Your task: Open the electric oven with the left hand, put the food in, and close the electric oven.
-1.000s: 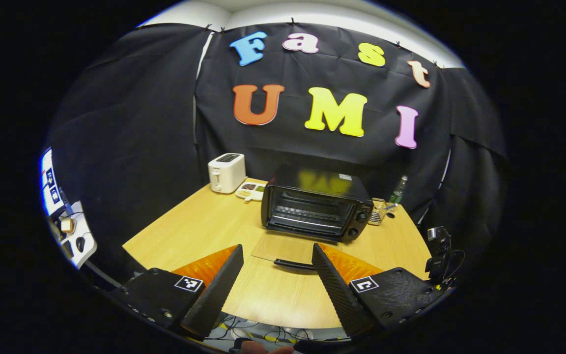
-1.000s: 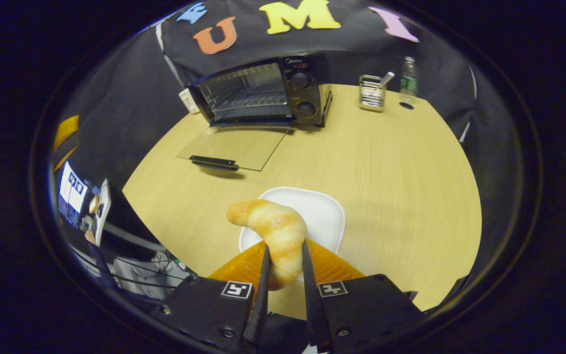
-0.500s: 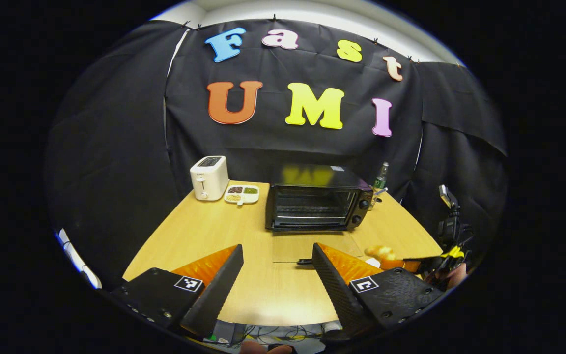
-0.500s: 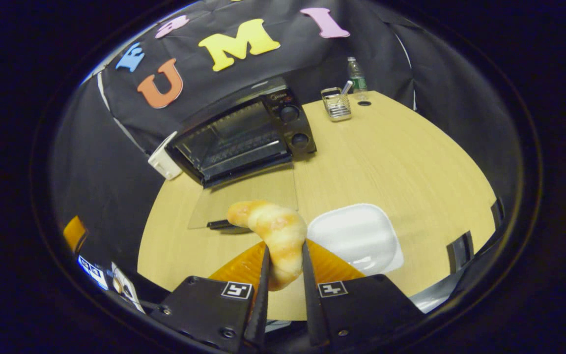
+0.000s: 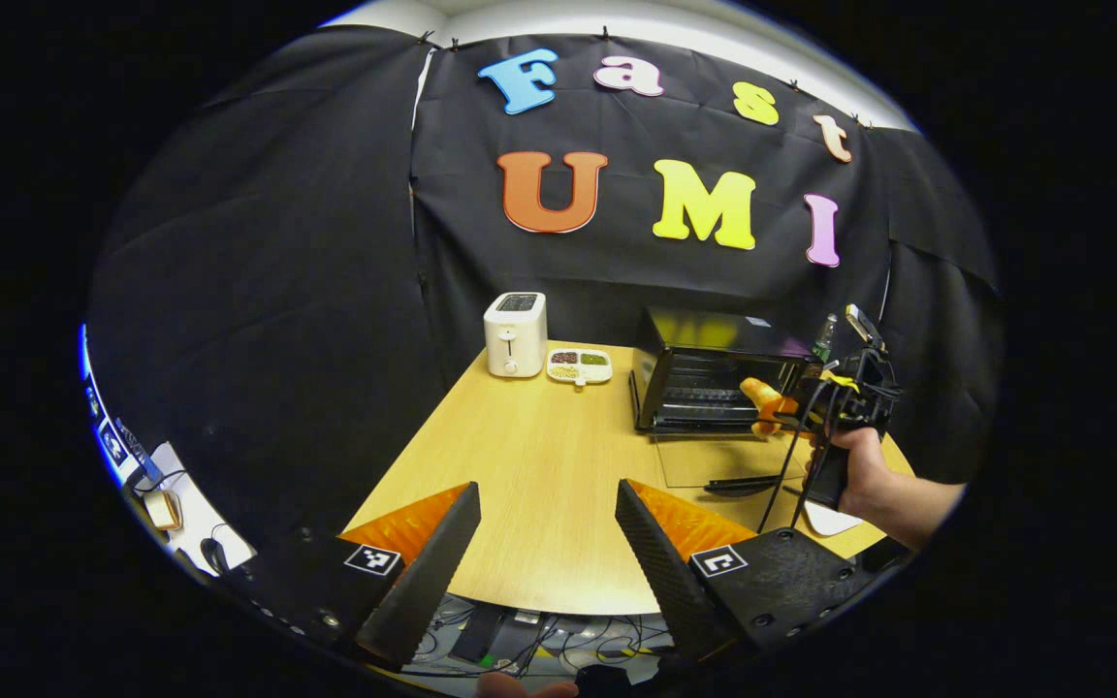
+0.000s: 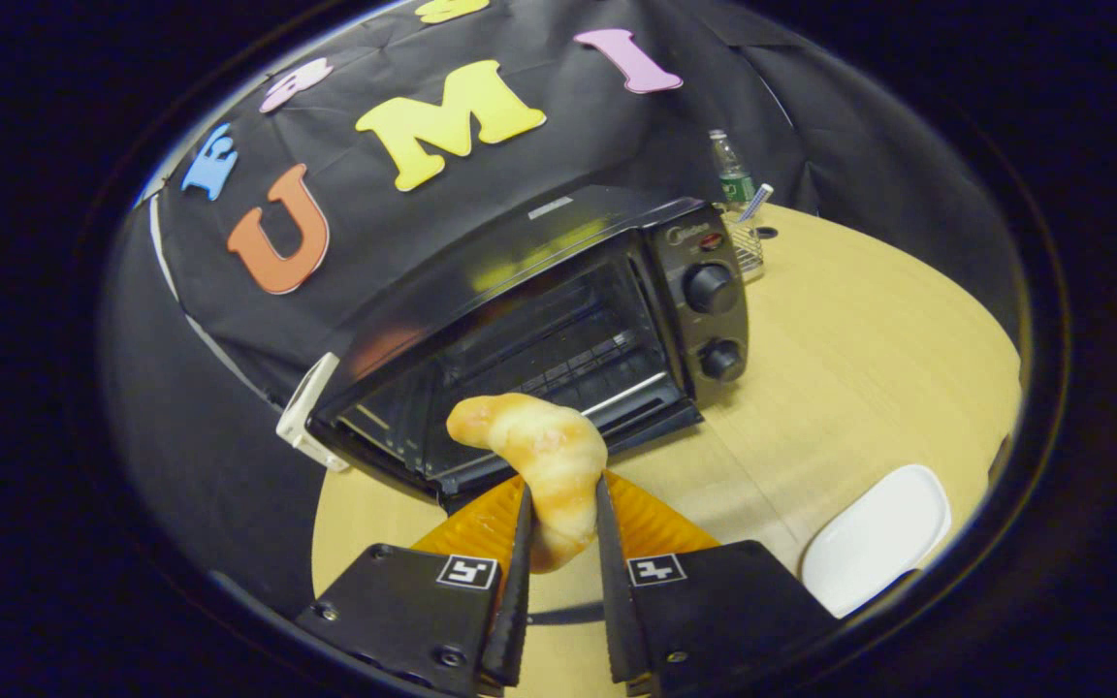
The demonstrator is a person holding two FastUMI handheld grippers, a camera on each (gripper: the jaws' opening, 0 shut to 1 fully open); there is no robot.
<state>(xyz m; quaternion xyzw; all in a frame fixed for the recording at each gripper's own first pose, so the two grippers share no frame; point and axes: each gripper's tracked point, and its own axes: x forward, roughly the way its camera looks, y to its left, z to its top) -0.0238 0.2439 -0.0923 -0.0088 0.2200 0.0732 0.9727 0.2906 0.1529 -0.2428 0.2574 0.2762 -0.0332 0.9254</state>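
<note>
Oven [image 6: 558, 320] glossy black metal; door [image 5: 714, 463] clear glass; table [image 6: 859, 359] matt wood

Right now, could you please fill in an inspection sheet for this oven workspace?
Surface: light wooden table, mostly bare.
Job's things: black electric oven, glass door folded down flat; golden croissant just before the oven's mouth.
Clutter: white toaster, divided snack dish, white plate, wire holder, green-labelled bottle.
Grippers: left gripper open, held back from the table's edge; right gripper shut on croissant.
Cables: tangle under the table edge.
Surroundings: black cloth wall.
</note>
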